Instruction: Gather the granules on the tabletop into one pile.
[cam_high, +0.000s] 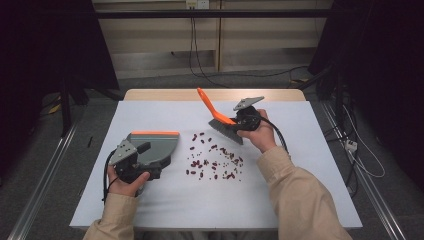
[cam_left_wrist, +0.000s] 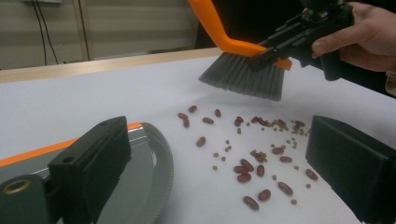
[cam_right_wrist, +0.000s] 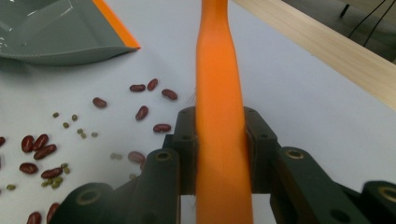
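Red beans (cam_high: 215, 161) and small green ones lie scattered on the white tabletop (cam_high: 165, 205). My right gripper (cam_high: 241, 120) is shut on the orange handle of a brush (cam_high: 220, 119), whose grey bristles hang just above the far right of the spill. In the right gripper view the handle (cam_right_wrist: 219, 102) is clamped between the pads of my right gripper (cam_right_wrist: 223, 154). A grey dustpan (cam_high: 152, 144) with an orange lip lies left of the beans. My left gripper (cam_high: 144, 155) sits over its near end. In the left gripper view my left gripper (cam_left_wrist: 219, 140) has its jaws wide apart, beans (cam_left_wrist: 254, 168) between them and the dustpan (cam_left_wrist: 144, 186) under the left jaw.
A wooden table edge (cam_high: 165, 95) runs along the far side. Dark curtains and cables stand beyond it. Metal floor rails flank the table. Bare tabletop lies in front of the beans and to the far left.
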